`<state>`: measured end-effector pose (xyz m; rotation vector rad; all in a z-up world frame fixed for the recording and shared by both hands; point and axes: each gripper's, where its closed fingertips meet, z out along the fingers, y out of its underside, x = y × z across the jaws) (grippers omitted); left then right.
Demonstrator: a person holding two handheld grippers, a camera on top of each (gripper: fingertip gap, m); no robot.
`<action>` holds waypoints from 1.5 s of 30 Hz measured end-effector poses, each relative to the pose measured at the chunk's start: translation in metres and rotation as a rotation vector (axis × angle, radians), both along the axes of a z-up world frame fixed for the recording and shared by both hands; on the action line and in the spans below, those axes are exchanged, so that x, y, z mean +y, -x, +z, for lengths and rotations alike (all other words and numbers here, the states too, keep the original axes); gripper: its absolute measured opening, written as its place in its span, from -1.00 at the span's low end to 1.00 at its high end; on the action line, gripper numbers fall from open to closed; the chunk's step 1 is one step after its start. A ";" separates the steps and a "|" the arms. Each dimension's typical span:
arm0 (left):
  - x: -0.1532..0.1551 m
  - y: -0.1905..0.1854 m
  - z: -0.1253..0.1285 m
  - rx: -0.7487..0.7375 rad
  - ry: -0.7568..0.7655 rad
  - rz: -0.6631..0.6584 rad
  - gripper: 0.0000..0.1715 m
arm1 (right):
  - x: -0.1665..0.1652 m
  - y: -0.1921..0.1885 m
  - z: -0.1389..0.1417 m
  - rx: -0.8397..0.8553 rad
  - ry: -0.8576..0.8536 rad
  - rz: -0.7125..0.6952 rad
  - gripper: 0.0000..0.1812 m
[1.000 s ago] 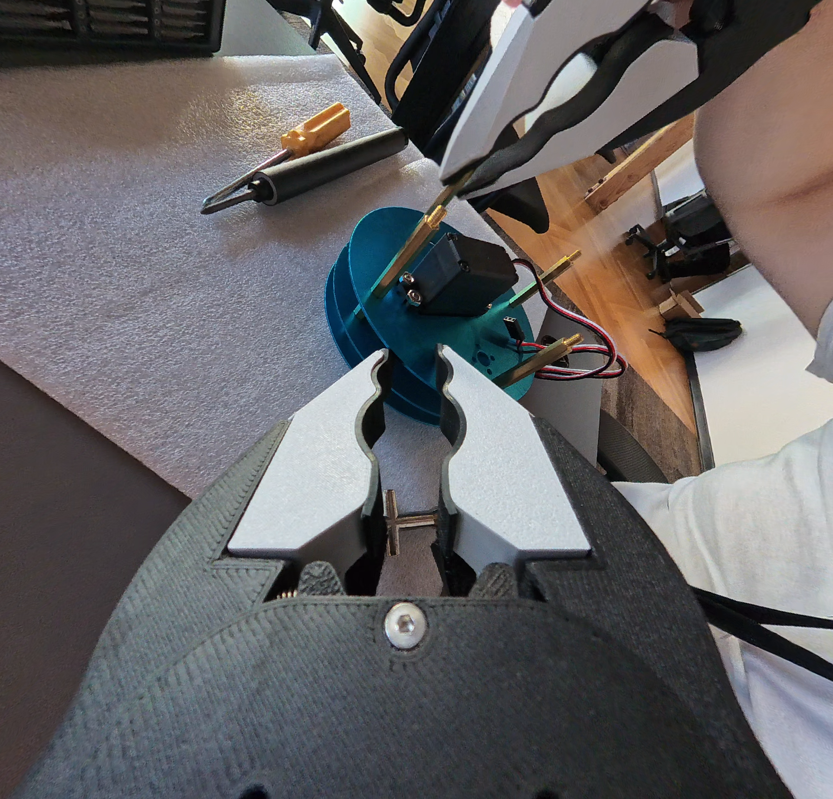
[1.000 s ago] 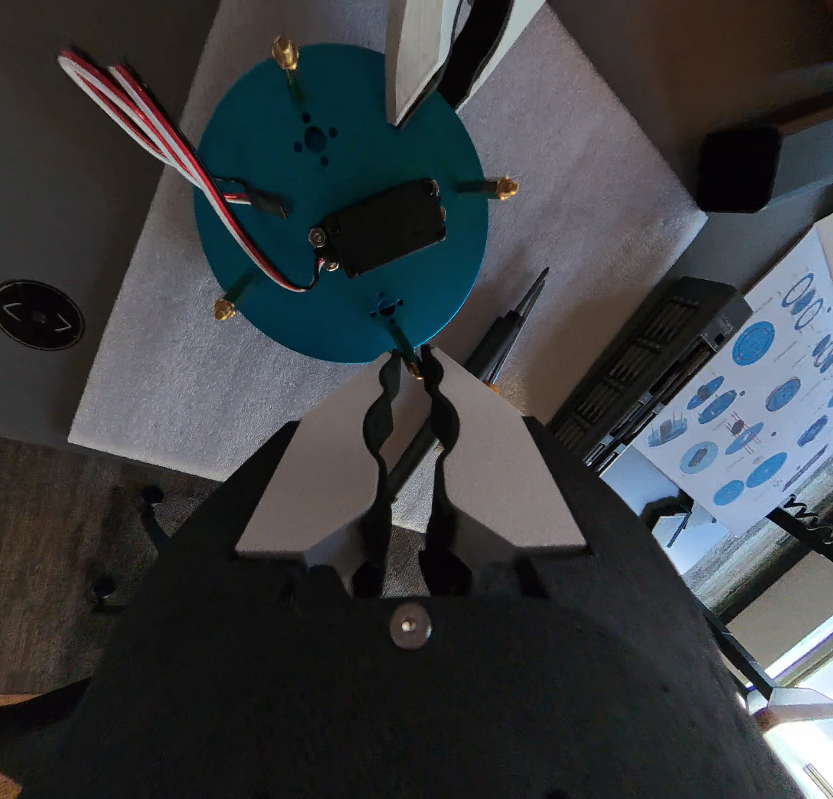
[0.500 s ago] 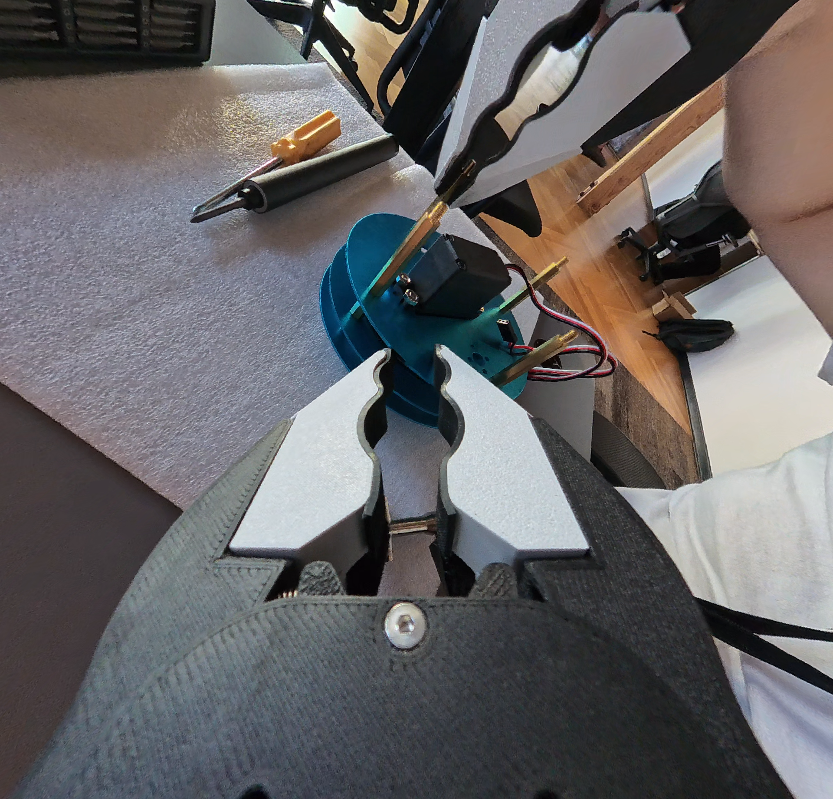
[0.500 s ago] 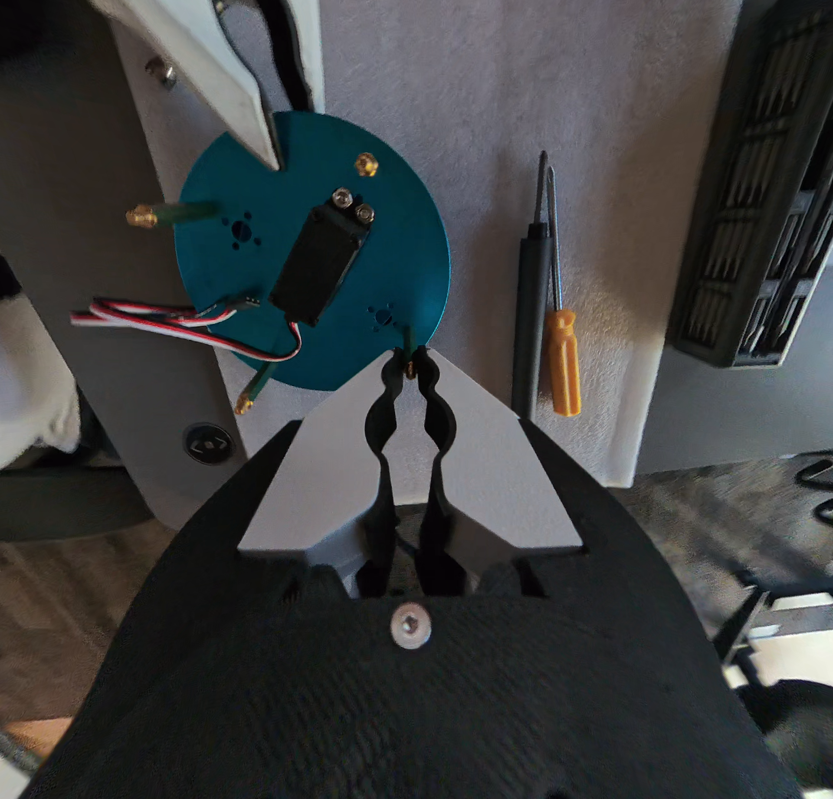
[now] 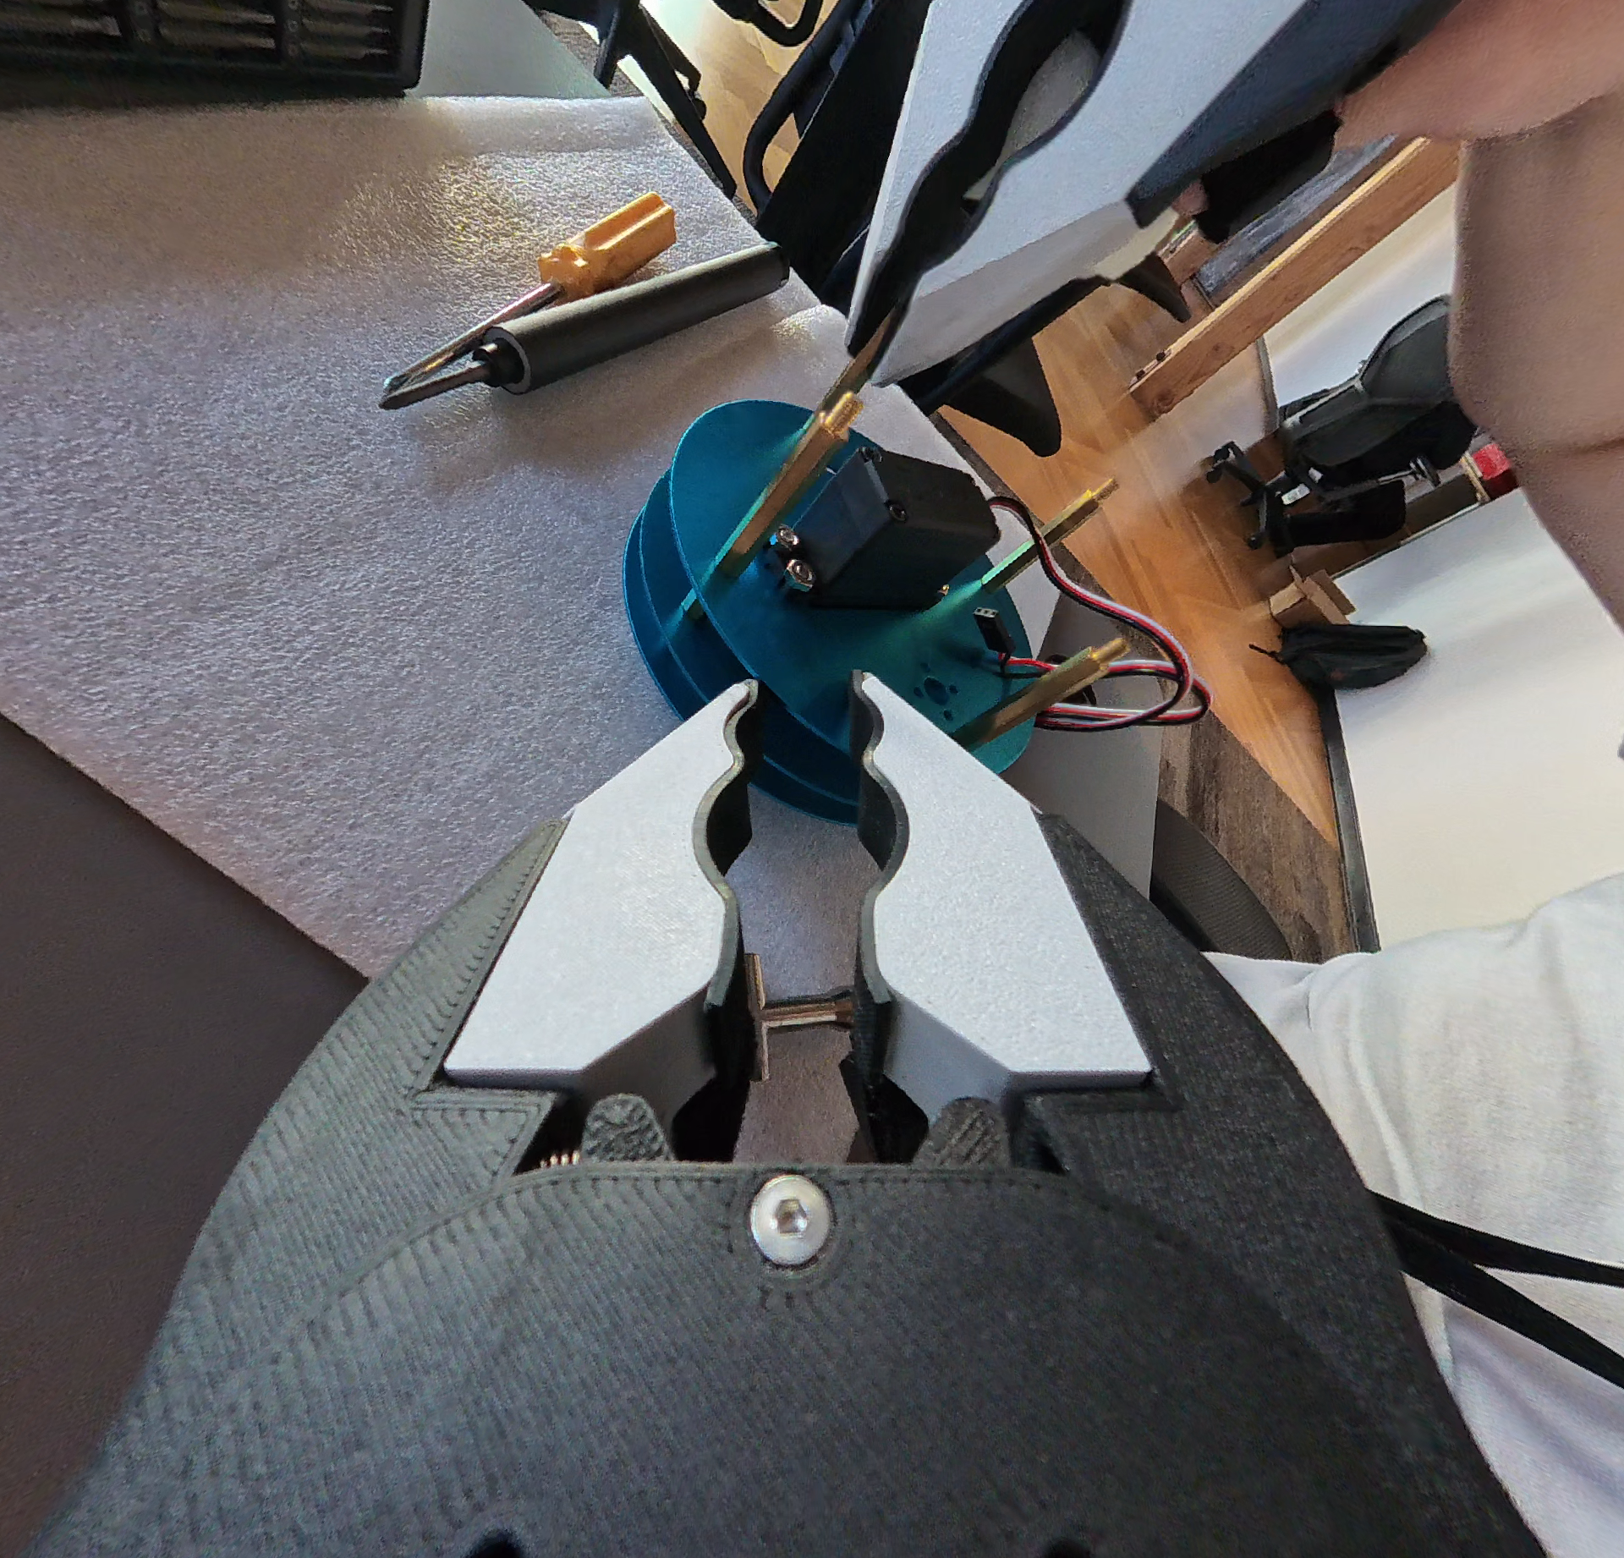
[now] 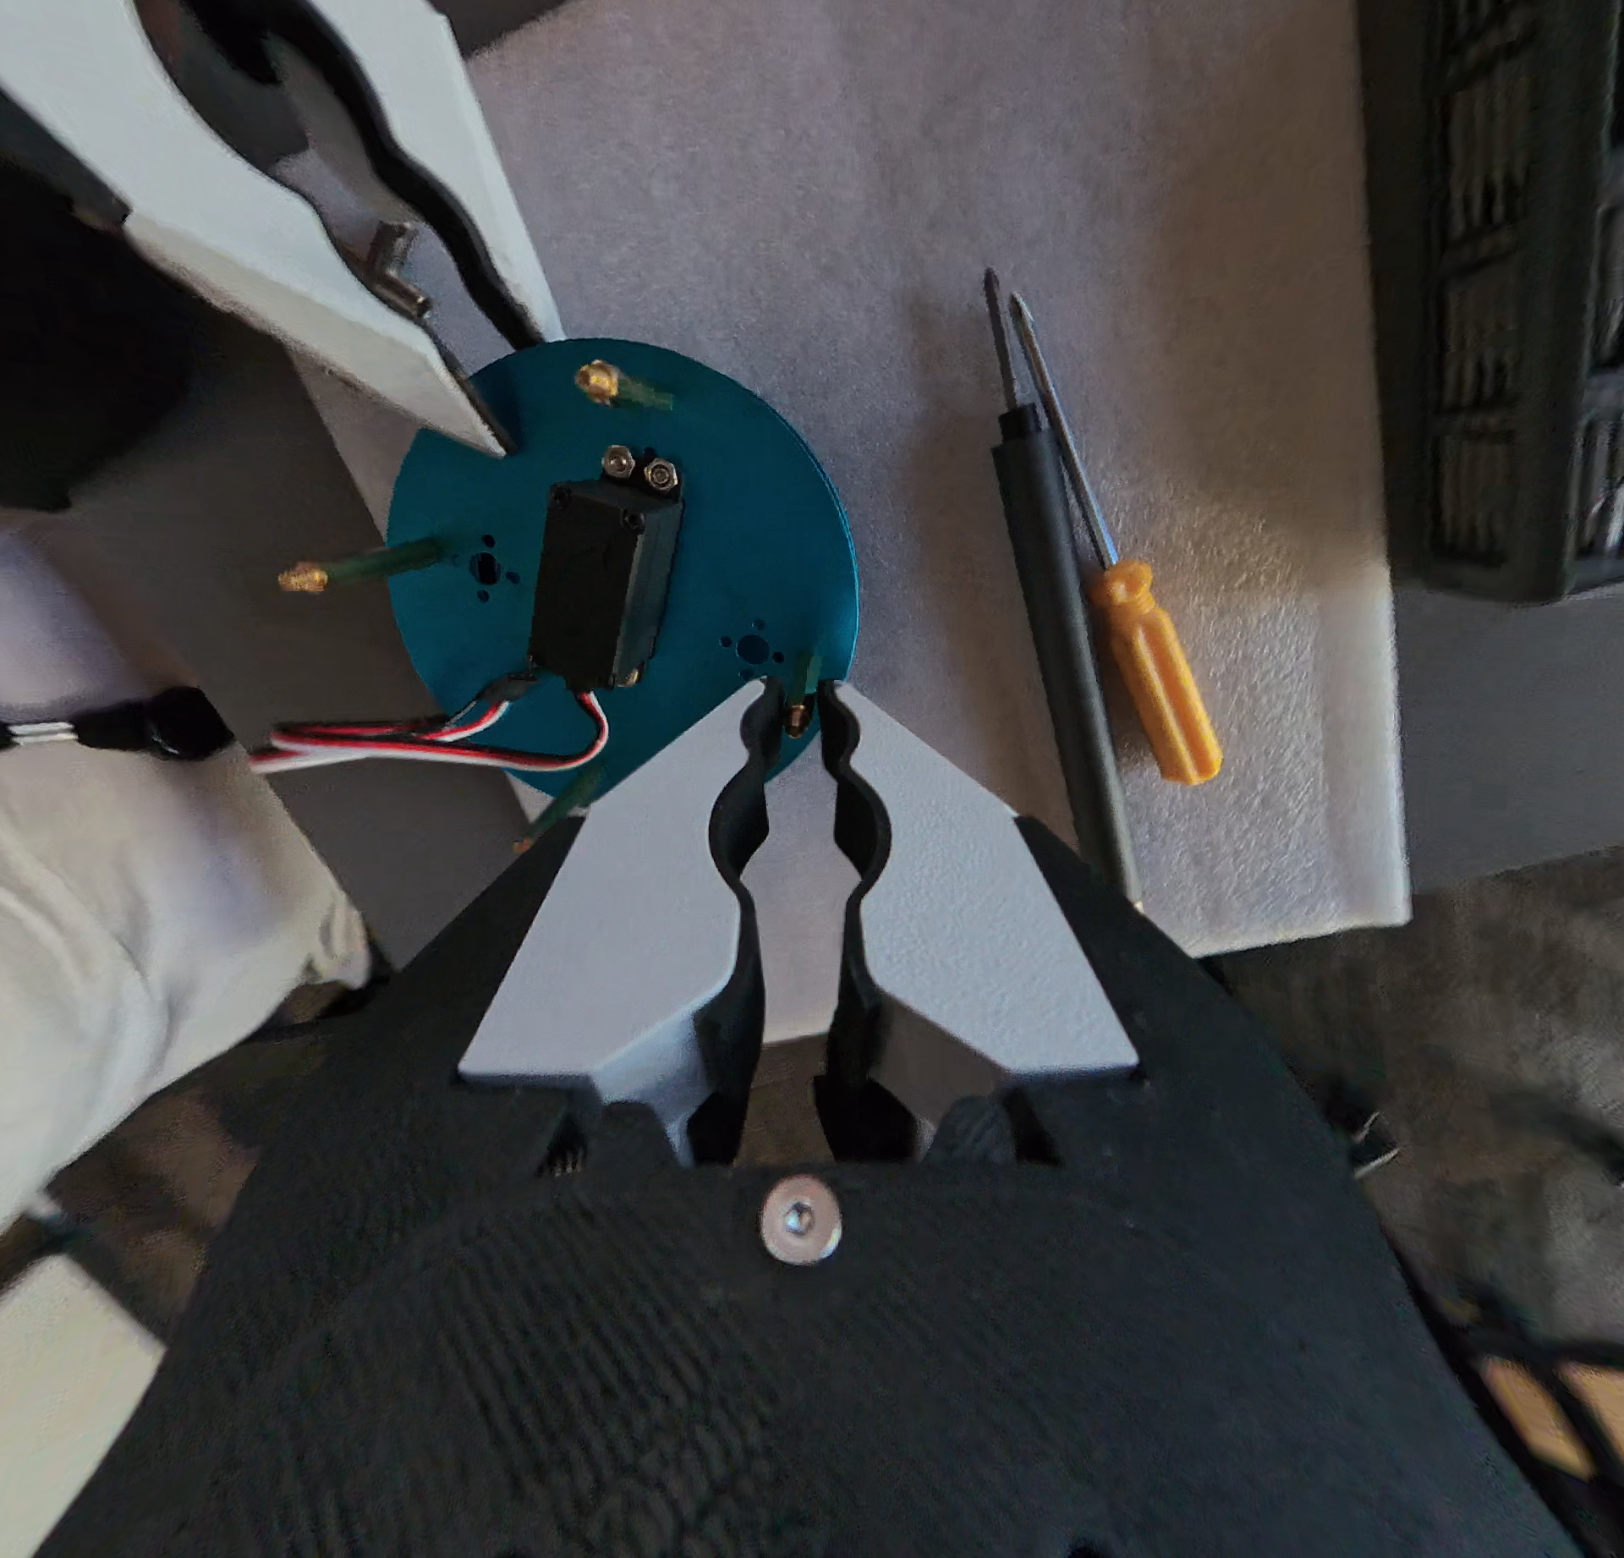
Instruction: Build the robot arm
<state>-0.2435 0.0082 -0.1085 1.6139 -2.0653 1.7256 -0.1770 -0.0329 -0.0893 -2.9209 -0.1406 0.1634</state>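
A stack of blue round plates [image 5: 773, 637] lies on white foam, with a black servo [image 5: 888, 532] screwed on top and red, white and black wires [image 5: 1142, 681] trailing off. Several brass standoffs [image 5: 1046, 690] stand up from the top plate. My left gripper [image 5: 804, 694] is closed down on the near edge of the blue stack; it also shows in the right wrist view [image 6: 505, 400]. My right gripper [image 6: 795, 694] is shut on the tip of one brass standoff [image 6: 798, 712] at the plate's [image 6: 756, 549] rim. From the left wrist view it [image 5: 870, 356] comes down from above onto that standoff [image 5: 791, 479].
A black screwdriver handle [image 6: 1063, 637] and an orange-handled screwdriver [image 6: 1151, 672] lie side by side on the foam mat [image 6: 967, 154] beside the plates. A black bit case [image 6: 1494, 285] stands beyond them. The table edge and a person's white shirt [image 5: 1450, 1076] are close on the right. Left tips to right tips: about 9 centimeters. The orange-handled screwdriver [image 6: 1151, 672] is closer to my right gripper, around 10 centimeters from its tips; the left tips are 15 centimeters off. Seen from the left wrist view [image 5: 627, 239] as well.
My right gripper has turned about the standoff while staying shut on it, so its view has rotated. My left gripper has stayed on the plate edge.
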 end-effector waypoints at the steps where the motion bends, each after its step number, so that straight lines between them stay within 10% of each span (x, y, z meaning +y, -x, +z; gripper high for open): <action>1: 0.000 0.000 0.000 0.001 0.001 0.000 -0.80 | 0.002 -0.001 0.002 -0.010 -0.054 0.039 -0.87; 6: 0.000 0.001 0.000 -0.002 -0.008 0.000 -0.80 | 0.002 -0.005 0.020 0.001 -0.521 0.212 -0.56; 12: 0.000 0.000 0.000 0.003 0.004 0.001 -0.81 | 0.007 0.000 0.008 0.231 -0.900 0.145 -0.82; 18: 0.001 0.000 -0.001 0.008 0.004 -0.001 -0.80 | 0.009 0.003 0.002 0.200 -0.911 0.099 -0.94; 29: 0.000 0.000 0.000 -0.002 0.003 0.001 -0.81 | 0.005 -0.006 0.000 -0.160 -0.861 -0.454 -0.93; 38: 0.000 0.001 0.000 -0.001 0.003 0.000 -0.81 | 0.008 -0.003 0.001 -0.072 -0.873 -0.040 -0.78; 45: -0.001 0.000 0.000 -0.006 0.003 0.000 -0.80 | 0.008 -0.007 -0.003 -0.011 -0.817 -0.333 -0.94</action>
